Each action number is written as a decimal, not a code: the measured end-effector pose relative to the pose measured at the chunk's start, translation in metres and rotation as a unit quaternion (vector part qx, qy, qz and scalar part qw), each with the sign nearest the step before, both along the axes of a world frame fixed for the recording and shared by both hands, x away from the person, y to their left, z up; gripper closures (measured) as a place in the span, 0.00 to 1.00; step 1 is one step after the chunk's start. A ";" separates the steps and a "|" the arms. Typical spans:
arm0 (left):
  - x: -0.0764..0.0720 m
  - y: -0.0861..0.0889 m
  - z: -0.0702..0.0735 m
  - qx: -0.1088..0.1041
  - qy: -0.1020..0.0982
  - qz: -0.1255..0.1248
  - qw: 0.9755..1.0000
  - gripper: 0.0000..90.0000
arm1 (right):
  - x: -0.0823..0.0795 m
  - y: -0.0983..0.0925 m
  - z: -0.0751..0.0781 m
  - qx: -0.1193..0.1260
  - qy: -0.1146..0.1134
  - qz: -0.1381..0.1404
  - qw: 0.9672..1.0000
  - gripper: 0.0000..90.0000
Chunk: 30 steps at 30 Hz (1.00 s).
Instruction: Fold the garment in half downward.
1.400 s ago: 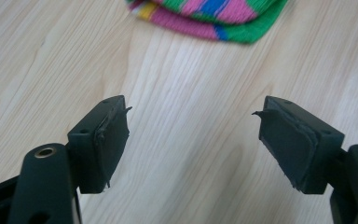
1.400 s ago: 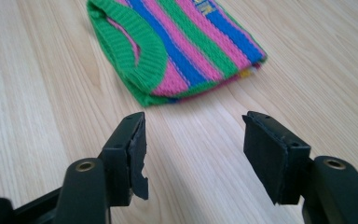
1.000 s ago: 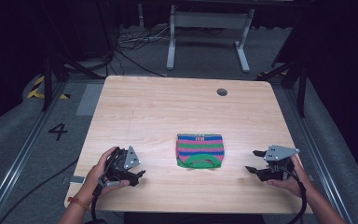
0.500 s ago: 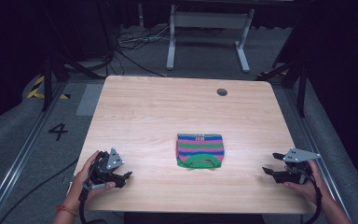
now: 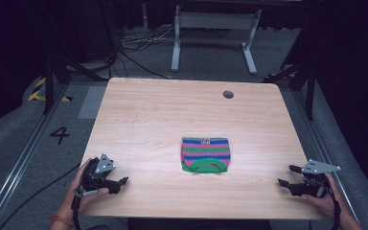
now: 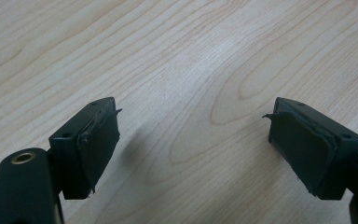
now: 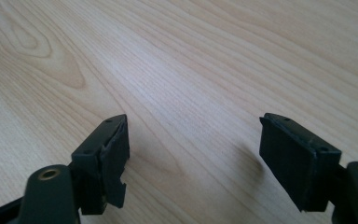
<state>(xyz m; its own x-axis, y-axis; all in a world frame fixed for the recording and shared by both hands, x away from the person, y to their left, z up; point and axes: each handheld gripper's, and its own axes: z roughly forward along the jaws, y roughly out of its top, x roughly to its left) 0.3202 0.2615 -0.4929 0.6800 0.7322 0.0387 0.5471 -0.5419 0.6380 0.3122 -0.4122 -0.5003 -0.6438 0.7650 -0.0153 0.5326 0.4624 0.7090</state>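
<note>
A small folded knit garment point(image 5: 206, 154), striped pink, green and blue with a green rim, lies flat on the wooden table point(image 5: 172, 115) a little right of centre. My left gripper point(image 5: 120, 182) rests at the table's front left corner, open, well apart from the garment. My right gripper point(image 5: 287, 176) is at the front right corner, open as well. In the left gripper view the gripper point(image 6: 193, 140) has its jaws wide apart over bare wood. The right gripper view shows the same for its gripper point(image 7: 193, 149), with nothing between the pads.
A round cable hole point(image 5: 228, 94) sits near the table's far right edge. Beyond the table stand a white metal frame point(image 5: 211, 33) and cables on the grey floor. A floor rail point(image 5: 24, 158) runs along the left, by a painted number.
Both grippers have drawn back from beside the garment toward the table's front corners, the left one leftward, the right one rightward. The garment has not moved.
</note>
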 end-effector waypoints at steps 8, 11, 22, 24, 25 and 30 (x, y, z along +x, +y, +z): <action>-0.004 0.009 -0.006 -0.037 0.005 0.022 0.999 0.17 | -0.001 -0.008 -0.005 0.027 0.004 -0.025 0.999 0.24; -0.004 0.009 -0.006 -0.037 0.005 0.023 0.999 0.17 | -0.001 -0.007 -0.005 0.025 0.004 -0.025 0.999 0.23; -0.004 0.006 -0.007 -0.041 0.006 0.049 0.998 0.15 | -0.001 -0.007 -0.005 0.025 0.004 -0.025 0.999 0.23; -0.003 0.006 -0.007 -0.037 0.008 0.054 0.998 0.14 | -0.001 -0.007 -0.005 0.024 0.004 -0.025 0.999 0.23; -0.003 0.005 -0.007 -0.038 0.010 0.056 0.998 0.13 | -0.001 -0.007 -0.005 0.024 0.004 -0.025 0.999 0.23; -0.002 0.004 -0.007 -0.036 0.009 0.062 0.997 0.12 | -0.001 -0.007 -0.005 0.024 0.003 -0.025 0.999 0.23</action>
<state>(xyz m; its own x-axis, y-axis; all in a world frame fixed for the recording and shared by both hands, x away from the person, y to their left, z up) 0.3185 0.2654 -0.4998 0.5842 0.8111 -0.0273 0.6185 -0.4231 0.6622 0.3110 -0.4193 -0.5054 -0.6045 0.7961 0.0271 0.5591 0.3998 0.7264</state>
